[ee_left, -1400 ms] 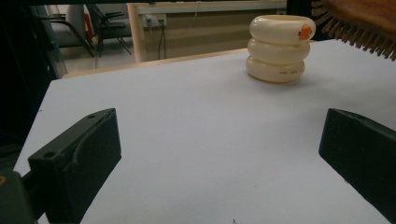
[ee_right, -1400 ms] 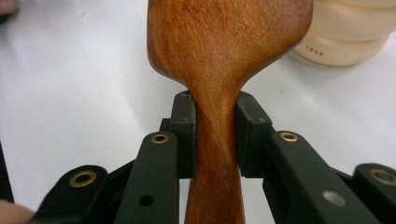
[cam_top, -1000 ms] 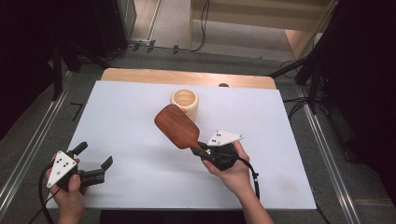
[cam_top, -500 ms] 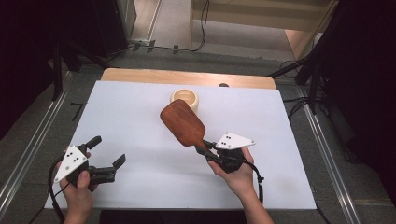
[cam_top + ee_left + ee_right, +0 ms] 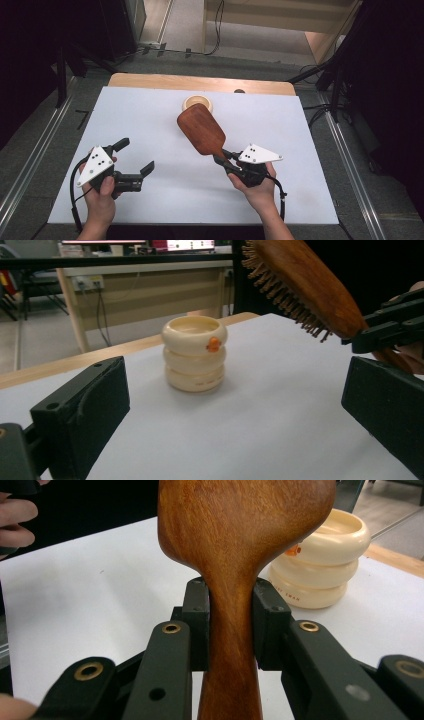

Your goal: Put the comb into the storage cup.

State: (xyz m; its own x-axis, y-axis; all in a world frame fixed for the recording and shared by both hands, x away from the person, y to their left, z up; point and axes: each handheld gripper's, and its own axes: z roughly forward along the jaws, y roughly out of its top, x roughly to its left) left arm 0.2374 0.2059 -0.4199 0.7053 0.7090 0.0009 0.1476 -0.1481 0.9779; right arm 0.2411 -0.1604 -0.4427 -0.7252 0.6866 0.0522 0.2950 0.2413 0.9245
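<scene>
- Just in front of the cream ringed cup (image 5: 197,103), a wooden hairbrush (image 5: 202,129) is held off the white table (image 5: 150,120), clamped by its handle in the right gripper (image 5: 223,159).
- Left of the cup and nearer the person, the left gripper (image 5: 134,161) is kept wide open, nothing in it.
- Honestly, the brush could be twisted loose: the smooth handle is only pinched at its narrow neck.
- The cup could probably get clipped by the brush head.
- Glossy reddish-brown wood, bristles facing down.

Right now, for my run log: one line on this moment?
right gripper: shut on hairbrush handle, lifted | left gripper: open | cream cup: upright on table
</scene>
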